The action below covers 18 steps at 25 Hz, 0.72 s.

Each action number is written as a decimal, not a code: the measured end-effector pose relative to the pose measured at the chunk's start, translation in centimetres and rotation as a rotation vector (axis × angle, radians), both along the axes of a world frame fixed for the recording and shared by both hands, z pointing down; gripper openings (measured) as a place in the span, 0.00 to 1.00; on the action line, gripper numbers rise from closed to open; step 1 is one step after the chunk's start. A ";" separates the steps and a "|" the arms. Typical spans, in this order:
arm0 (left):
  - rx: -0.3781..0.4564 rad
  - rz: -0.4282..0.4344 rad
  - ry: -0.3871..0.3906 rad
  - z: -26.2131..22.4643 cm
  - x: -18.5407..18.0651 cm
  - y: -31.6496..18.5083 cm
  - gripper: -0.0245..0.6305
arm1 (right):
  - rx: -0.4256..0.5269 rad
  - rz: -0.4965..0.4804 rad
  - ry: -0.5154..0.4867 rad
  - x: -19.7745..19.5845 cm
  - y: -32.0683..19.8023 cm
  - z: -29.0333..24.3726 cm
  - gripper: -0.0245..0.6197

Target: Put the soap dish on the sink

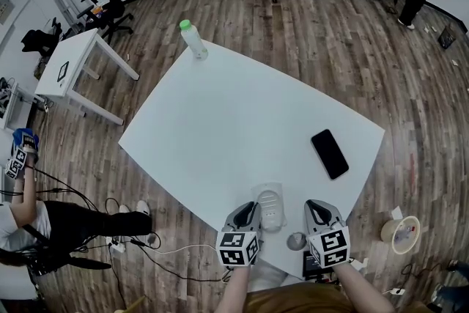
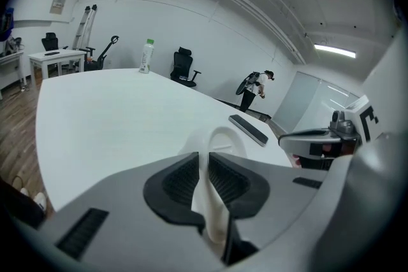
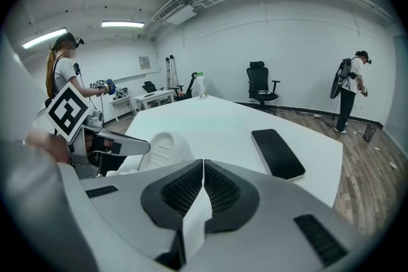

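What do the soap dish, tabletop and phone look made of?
The soap dish is probably moulded plastic in matte white, going by its rounded corners and raised ribs. The tabletop looks like white laminate or painted board, I can't tell which: it is even, smooth and shows no grain. The phone seems to have a glossy black glass face on a thin flat slab with a slight sheen.

On the table, phone right of soap dish.

No legible text or numbers
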State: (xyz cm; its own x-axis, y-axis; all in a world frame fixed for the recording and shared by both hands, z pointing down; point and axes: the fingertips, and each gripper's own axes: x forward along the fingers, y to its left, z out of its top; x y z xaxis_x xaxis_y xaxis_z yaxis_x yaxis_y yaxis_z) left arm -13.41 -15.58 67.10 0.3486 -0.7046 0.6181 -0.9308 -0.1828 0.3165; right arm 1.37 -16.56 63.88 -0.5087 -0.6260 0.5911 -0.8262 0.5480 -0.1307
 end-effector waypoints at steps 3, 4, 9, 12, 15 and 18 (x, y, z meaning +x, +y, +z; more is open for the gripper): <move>-0.001 0.006 -0.006 -0.1 0.1 0.2 0.12 | -0.005 0.002 0.014 0.3 0.1 0.0 0.05; -0.001 0.009 -0.007 -0.2 0.2 0.3 0.12 | -0.006 0.003 0.017 0.5 0.1 0.0 0.05; 0.006 0.014 -0.029 -0.5 0.0 0.5 0.12 | 0.001 0.001 0.017 0.5 0.2 -0.3 0.05; 0.017 0.015 -0.082 -0.7 -0.2 0.6 0.12 | 0.008 -0.004 0.018 0.5 0.3 -0.4 0.05; 0.048 0.010 -0.094 -1.3 -0.3 0.4 0.10 | 0.015 -0.008 0.019 0.6 0.3 -0.4 0.05; 0.075 0.006 -0.055 -2.1 -0.2 0.3 0.05 | 0.028 -0.010 0.019 0.6 0.2 -0.9 0.05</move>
